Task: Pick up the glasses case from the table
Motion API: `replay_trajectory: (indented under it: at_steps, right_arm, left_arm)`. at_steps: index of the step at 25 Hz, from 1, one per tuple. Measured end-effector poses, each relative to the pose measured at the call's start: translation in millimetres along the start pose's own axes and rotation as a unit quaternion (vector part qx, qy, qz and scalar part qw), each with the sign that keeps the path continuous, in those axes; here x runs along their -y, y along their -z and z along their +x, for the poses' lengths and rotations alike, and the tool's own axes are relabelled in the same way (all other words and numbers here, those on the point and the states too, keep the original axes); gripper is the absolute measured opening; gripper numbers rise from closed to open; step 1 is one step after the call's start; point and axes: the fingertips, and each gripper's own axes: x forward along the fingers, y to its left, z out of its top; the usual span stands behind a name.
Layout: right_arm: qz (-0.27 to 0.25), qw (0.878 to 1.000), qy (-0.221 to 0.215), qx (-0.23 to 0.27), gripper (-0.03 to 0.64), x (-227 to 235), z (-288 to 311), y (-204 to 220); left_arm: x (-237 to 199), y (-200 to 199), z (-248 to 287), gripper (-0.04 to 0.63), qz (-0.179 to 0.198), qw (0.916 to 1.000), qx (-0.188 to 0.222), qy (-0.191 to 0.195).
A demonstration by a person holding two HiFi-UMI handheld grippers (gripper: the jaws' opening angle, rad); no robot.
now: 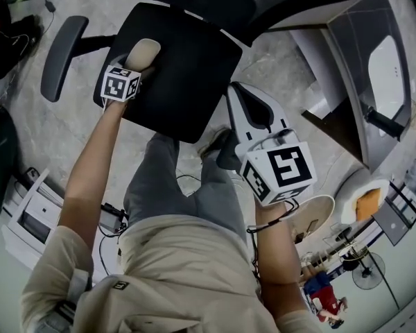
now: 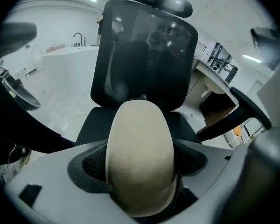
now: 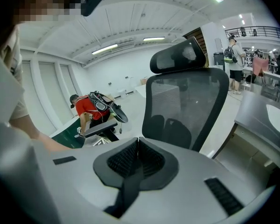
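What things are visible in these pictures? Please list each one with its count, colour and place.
glasses case: one, beige, clamped in the left tool, over the chair seat
office chair: one, black, in front of the person, mesh back and headrest
desk: one, grey and white, upper right of the head view
fan: one, dark, on the floor at the lower right
left tool: one, grey with a marker cube, shut on the glasses case
right tool: one, grey with a marker cube, jaws together, holding nothing
arms: two, short beige sleeves, one behind each tool
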Motion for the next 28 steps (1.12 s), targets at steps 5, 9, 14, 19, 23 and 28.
replay_trajectory:
  at_steps: [5, 9, 14, 19, 23, 28]
  right_arm:
    - [-0.013, 1.000, -0.004, 0.017, 0.025, -13, -19, -23]
    - [-0.024, 0.999, -0.011, 0.030, 0.025, -24, -38, -39]
    - [-0.044, 0.998, -0.021, 0.050, 0.025, -35, -63, -63]
    - [-0.064, 0.995, -0.027, 0.067, 0.025, -41, -90, -84]
    - [-0.078, 0.994, -0.027, 0.073, 0.025, -37, -112, -97]
    - [-0.094, 0.991, -0.027, 0.087, 0.025, -31, -135, -116]
  left_arm:
    - [15, -32, -48, 0.400, 0.005, 0.9989, 0.047, -0.003]
    - [28, -55, -93, 0.400, 0.010, 0.9963, 0.085, -0.007]
    - [46, -83, -151, 0.400, 0.013, 0.9912, 0.131, -0.014]
    - [72, -113, -213, 0.400, 0.021, 0.9829, 0.182, -0.016]
    - [98, -139, -262, 0.400, 0.032, 0.9743, 0.223, -0.013]
    - [132, -172, -320, 0.400, 0.053, 0.9611, 0.271, -0.009]
